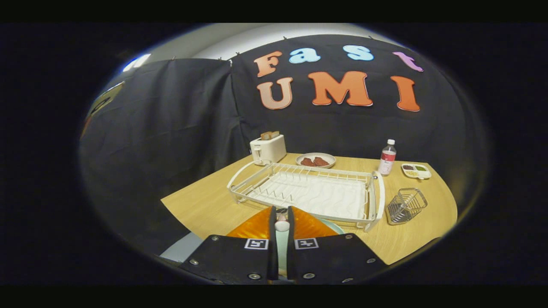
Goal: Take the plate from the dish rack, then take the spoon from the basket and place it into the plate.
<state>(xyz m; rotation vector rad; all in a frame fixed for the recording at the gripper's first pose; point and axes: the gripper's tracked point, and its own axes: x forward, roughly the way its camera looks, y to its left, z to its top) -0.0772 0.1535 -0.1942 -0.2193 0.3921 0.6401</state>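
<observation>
My gripper (281, 218) is shut on the spoon (281, 225), whose pale rounded part shows in the narrow gap between the fingers. Under the fingers lies the pale green plate (337, 227), on the wooden table in front of the dish rack; its rim shows just right of the fingers and most of it is hidden by them. The white dish rack (308, 192) stands just beyond the fingertips with nothing in it. The wire basket (406, 205) stands to the right of the rack.
Behind the rack are a white toaster (267, 149), a bowl of brown food (315, 161), a small bottle (387, 157) and a little divided dish (416, 170). The table's (201, 205) left edge runs close to the rack.
</observation>
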